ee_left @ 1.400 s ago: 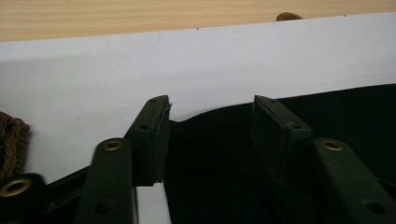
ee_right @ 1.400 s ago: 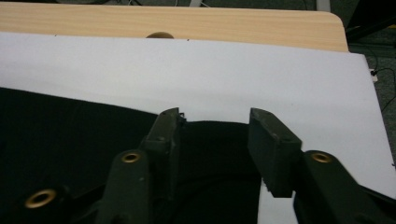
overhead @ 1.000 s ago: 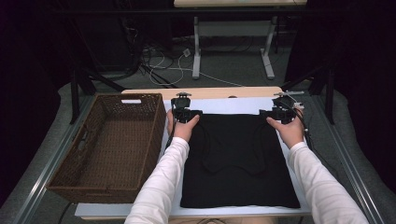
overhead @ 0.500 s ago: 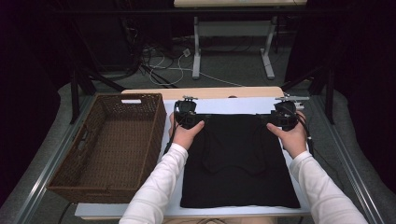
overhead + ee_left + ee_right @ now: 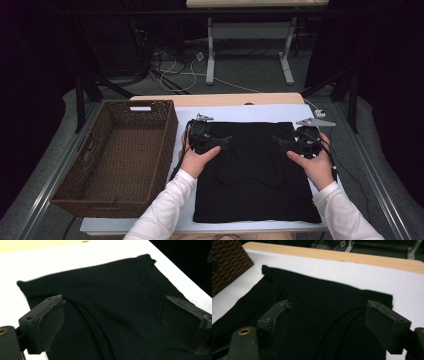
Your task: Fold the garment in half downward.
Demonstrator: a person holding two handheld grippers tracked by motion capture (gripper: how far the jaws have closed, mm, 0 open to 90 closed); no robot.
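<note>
a: so, biggest first — what's on the table (image 5: 150, 225)?

b: well, a white sheet (image 5: 250, 112) covers most of it, and a black cloth (image 5: 255, 190) lies flat on that sheet, right of the middle, reaching from the far part of the sheet down to the near edge. a faint fold line curves across it.

a: and on the left?

b: a brown wicker basket (image 5: 165, 145) stands just beside the cloth, on the left part of the table.

a: where are the hands?

b: both are over the far half of the cloth. the left gripper (image 5: 227, 141) sits near the cloth's far left corner and points toward the middle. the right gripper (image 5: 277, 142) sits near the far right corner and points back at it.

a: are they holding anything?

b: no. in the left gripper view the left gripper (image 5: 112, 320) has its jaws spread wide, just opened further, with only flat cloth below them. the right gripper (image 5: 332, 320) is the same in its own view: jaws apart, just widened, nothing pinched.
</note>
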